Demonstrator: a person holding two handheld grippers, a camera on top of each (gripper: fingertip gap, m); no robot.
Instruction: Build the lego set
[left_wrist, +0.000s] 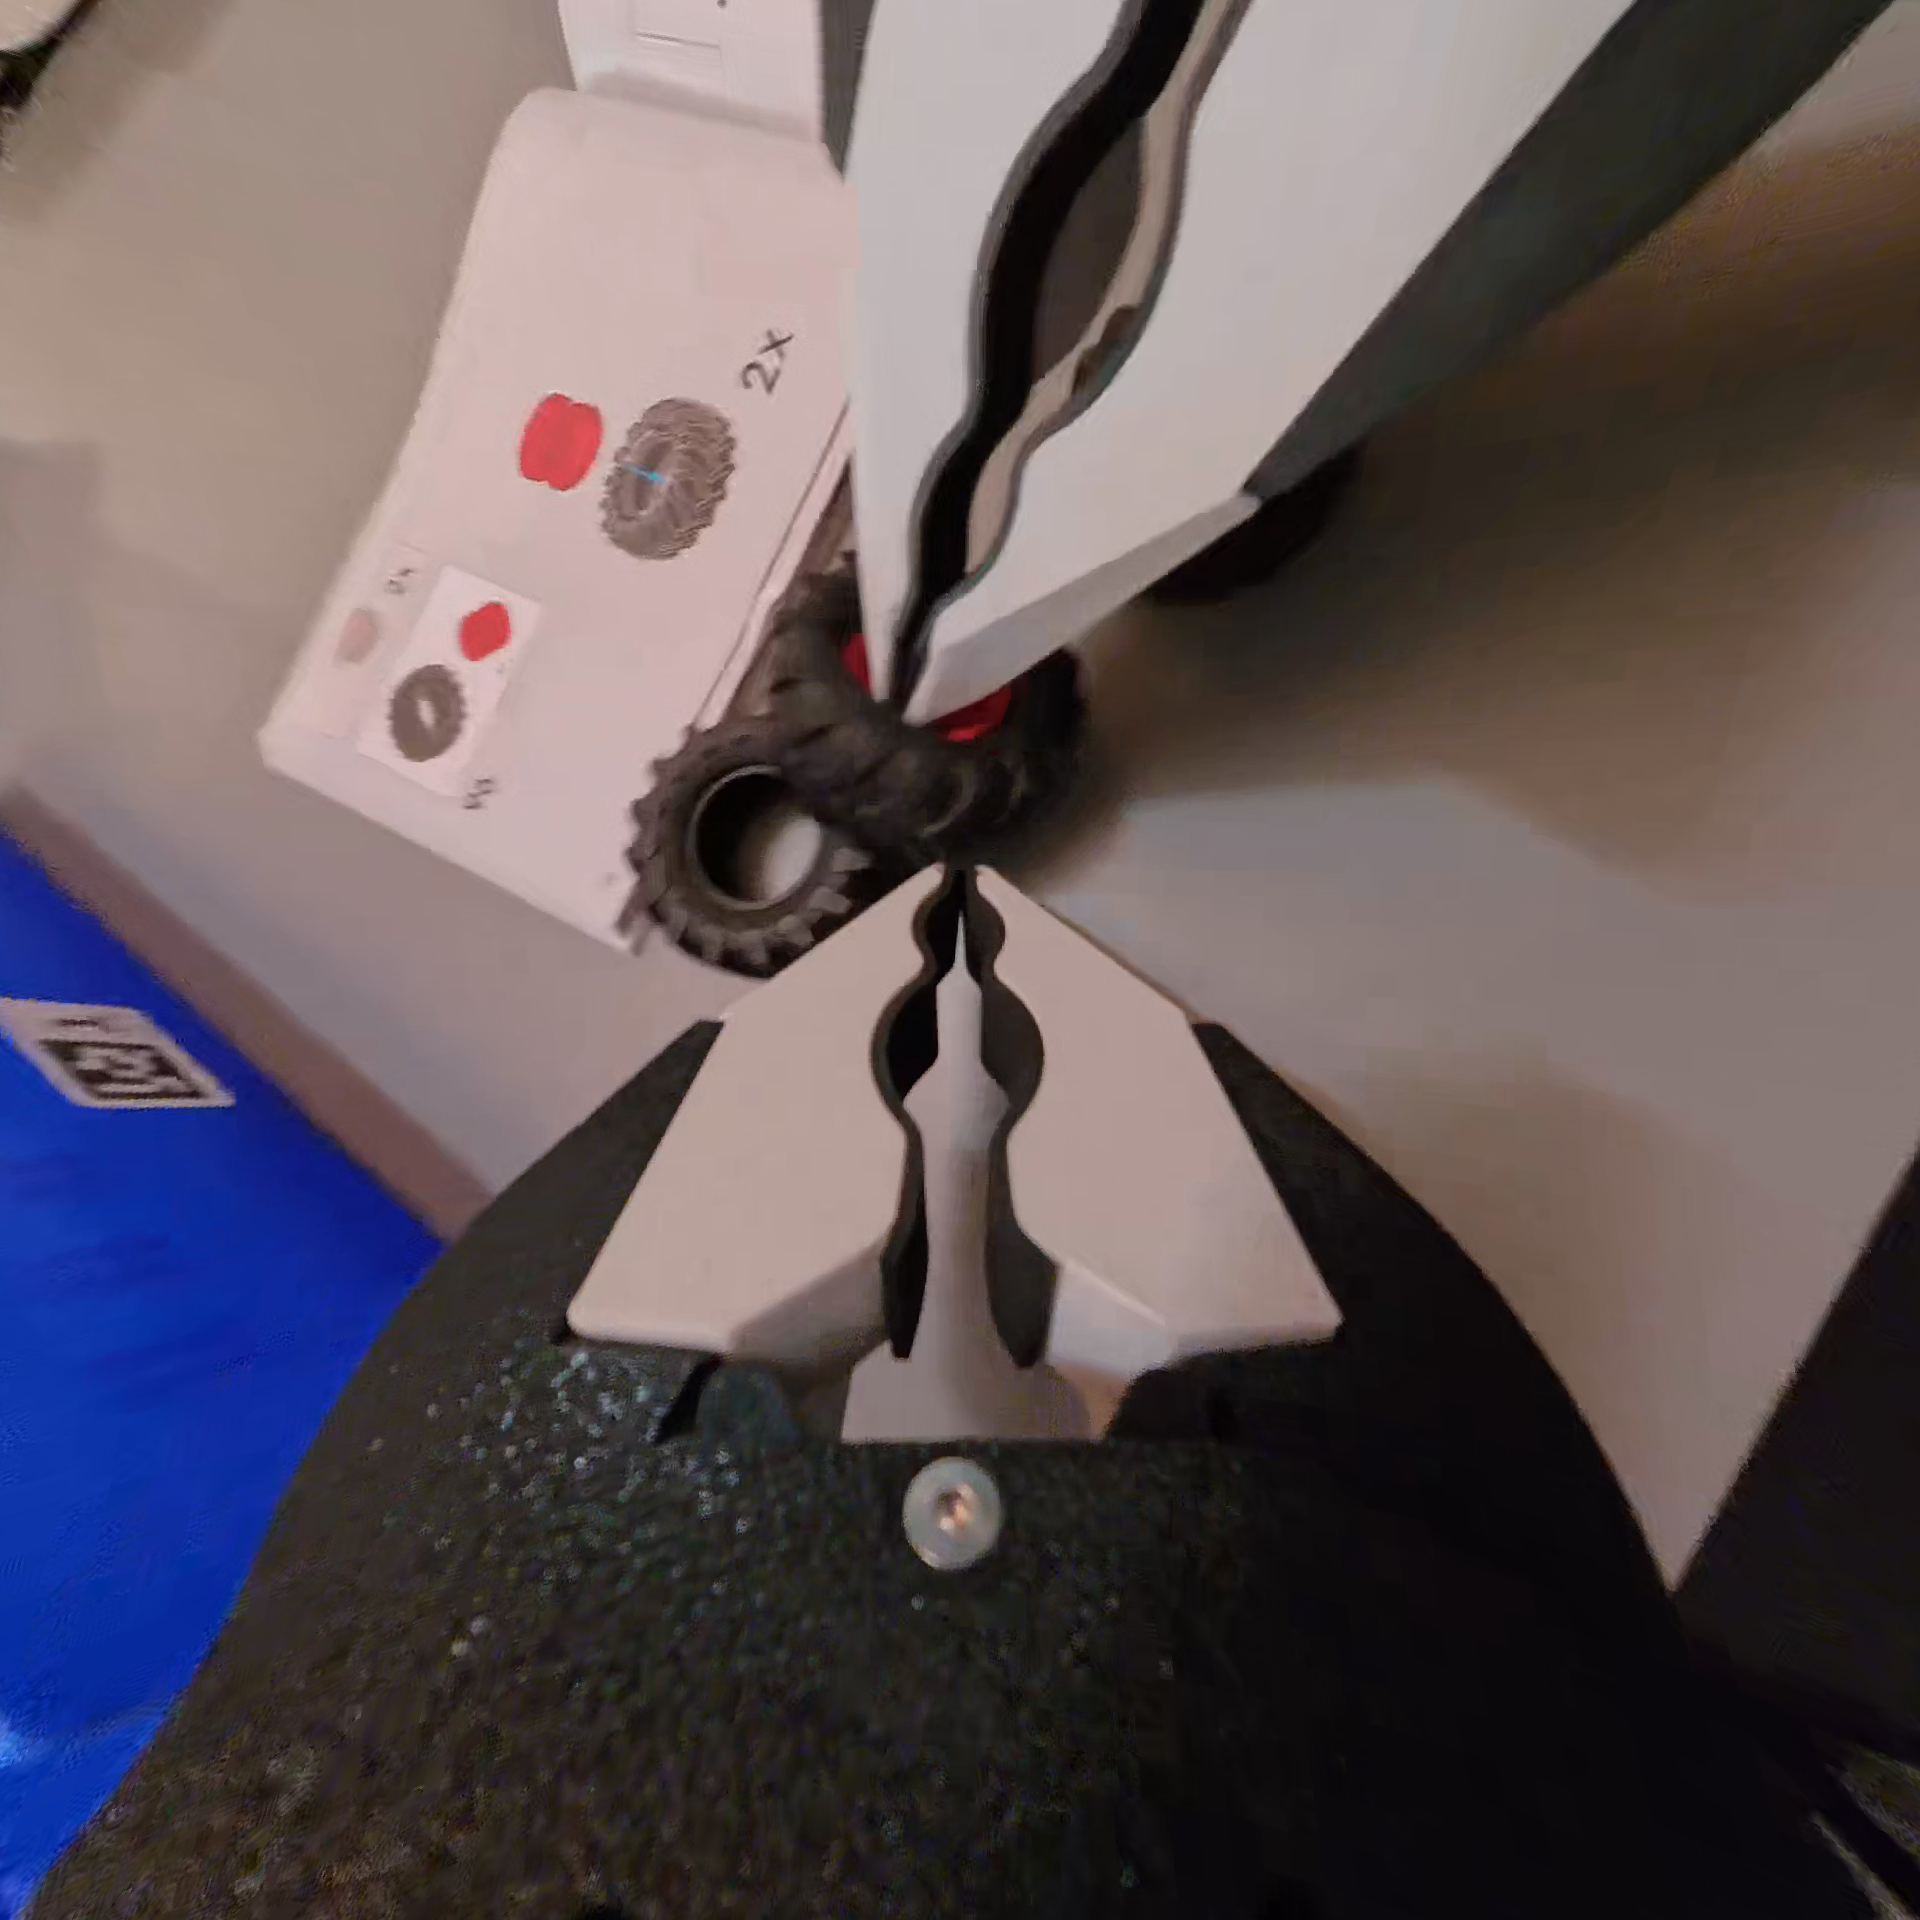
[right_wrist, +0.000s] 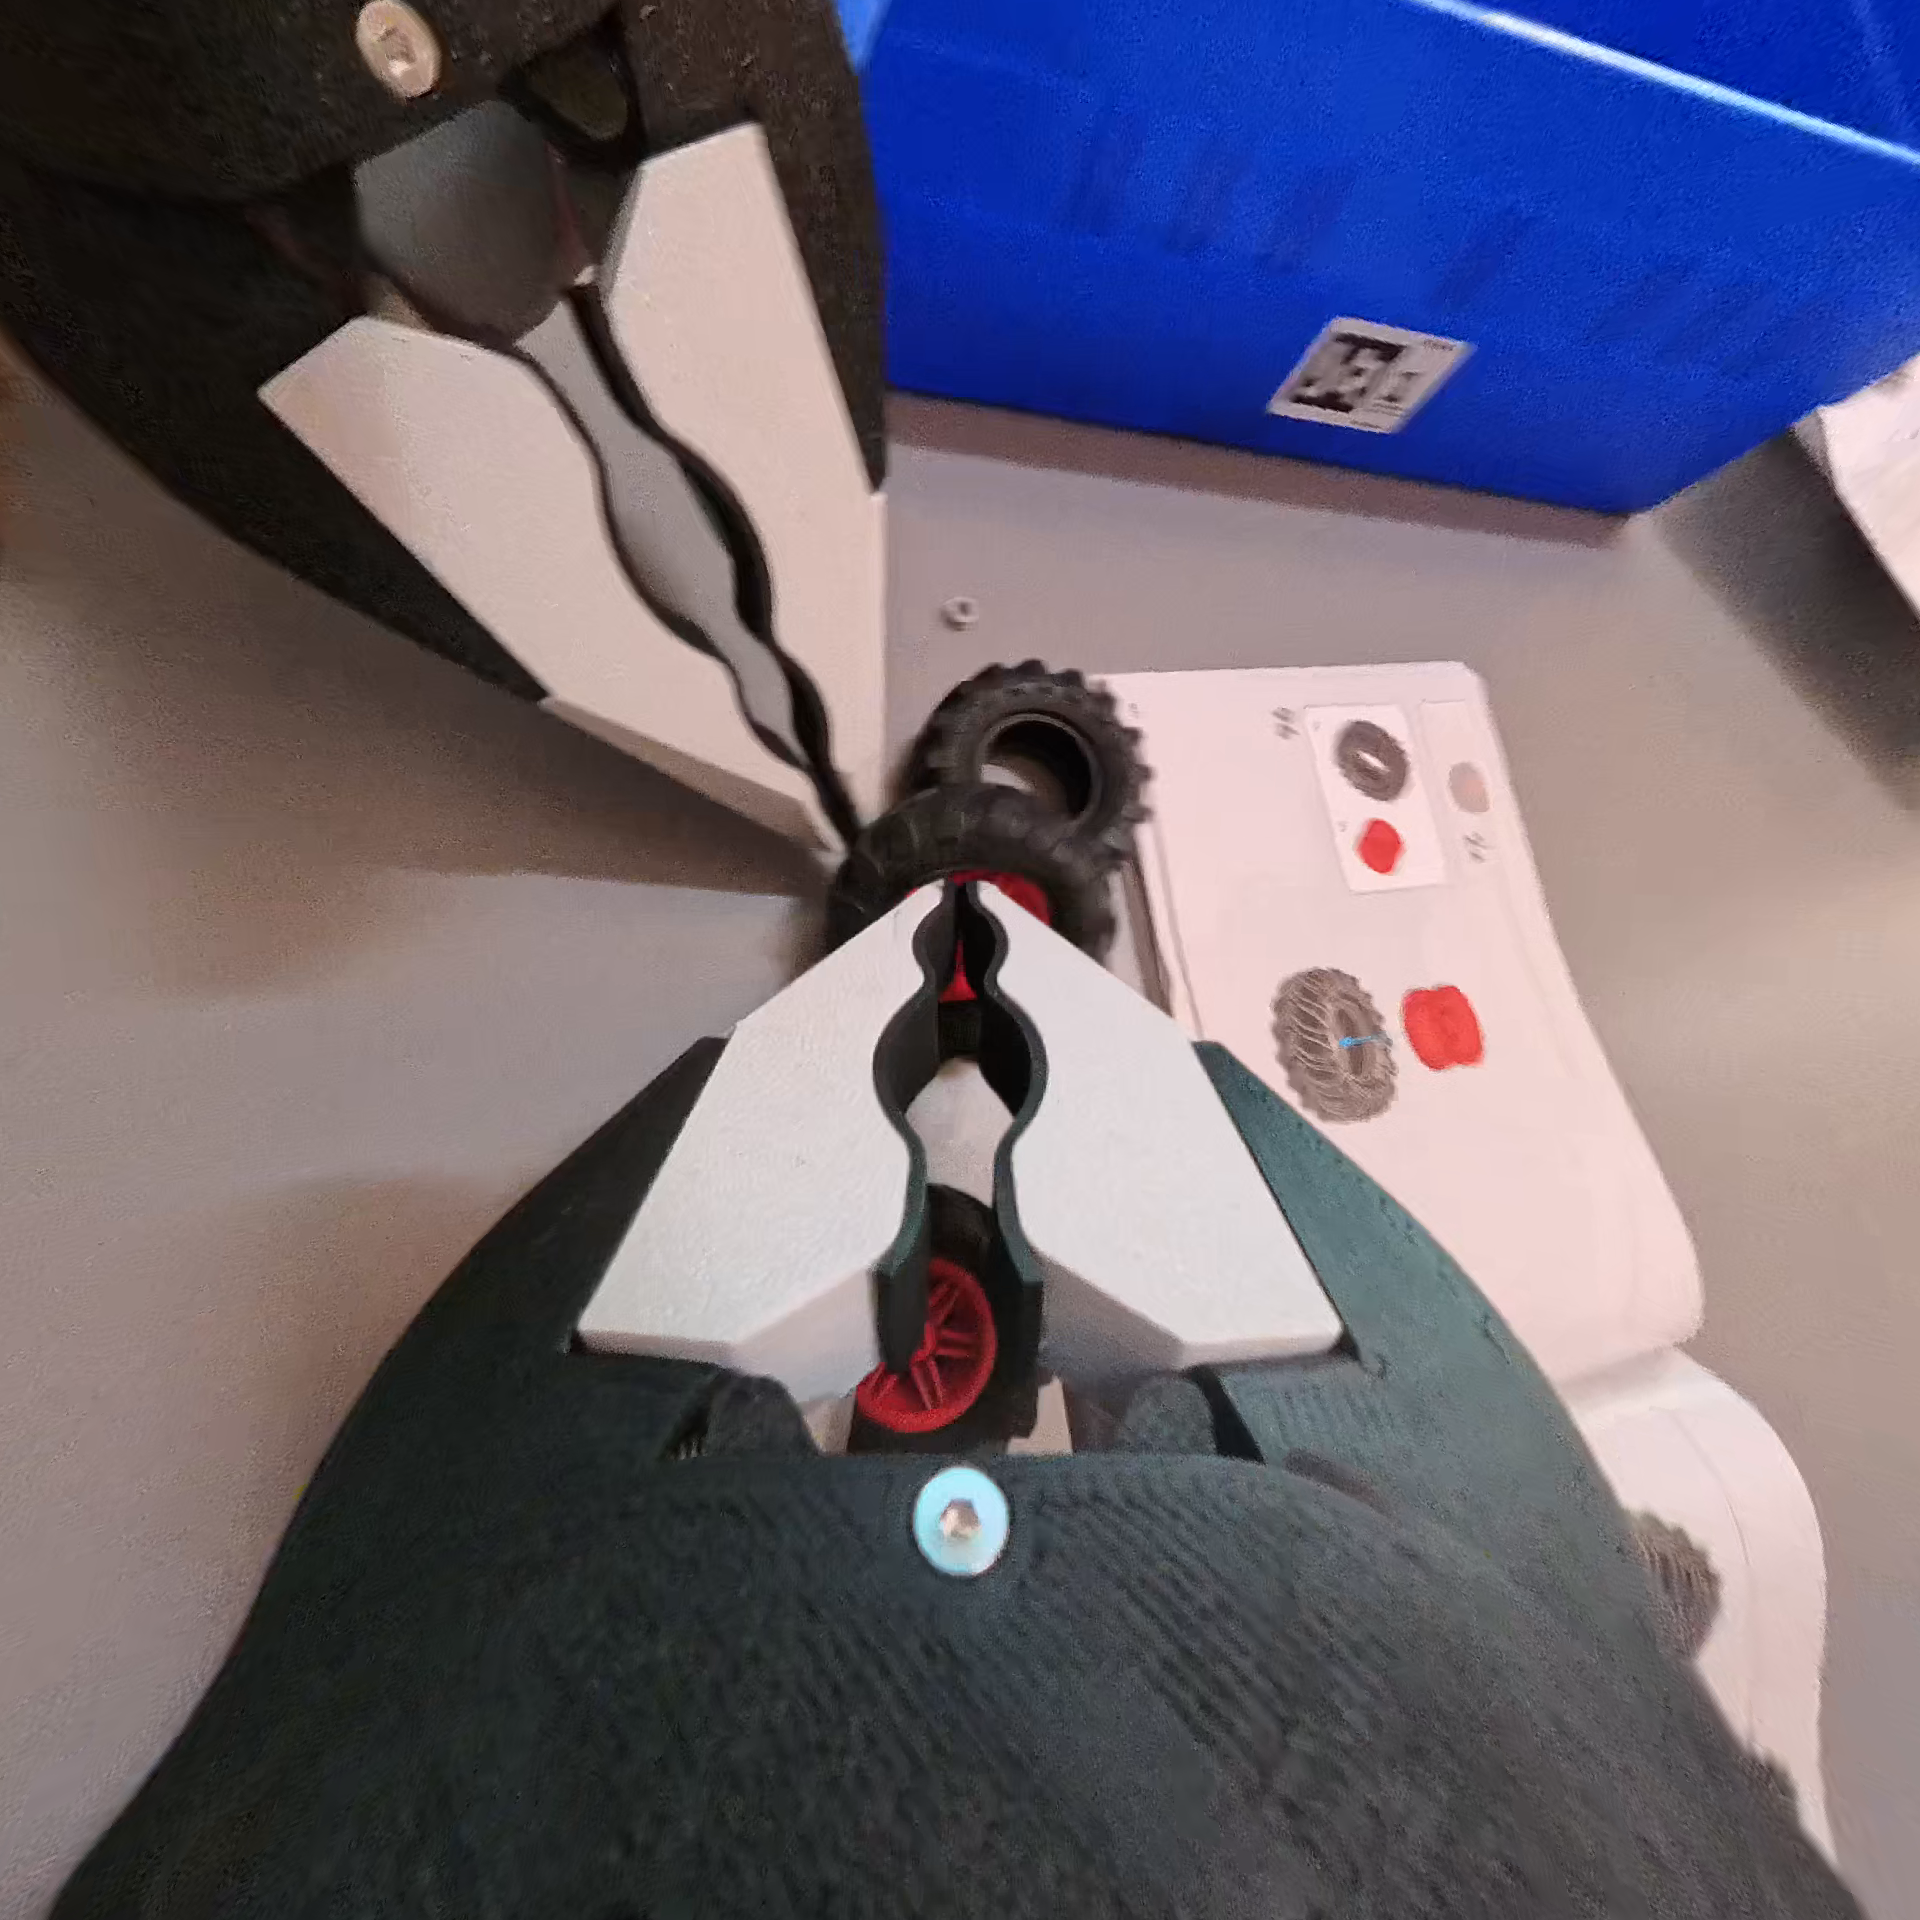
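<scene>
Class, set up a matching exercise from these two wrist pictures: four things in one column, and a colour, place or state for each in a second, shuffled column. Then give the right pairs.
Things
1. empty black rubber tyre
2. large plastic bin
3. white instruction sheet
4. round red plastic wheel hub

Descriptions
A. sits inside a second black tyre, at the tips of the right gripper
B. lies flat on the grey table, printed with tyre and hub drawings
C. blue, with a square marker on its side
D. nothing in its centre hole, lying at the sheet's edge

Pairs: 1-D, 2-C, 3-B, 4-A
</scene>
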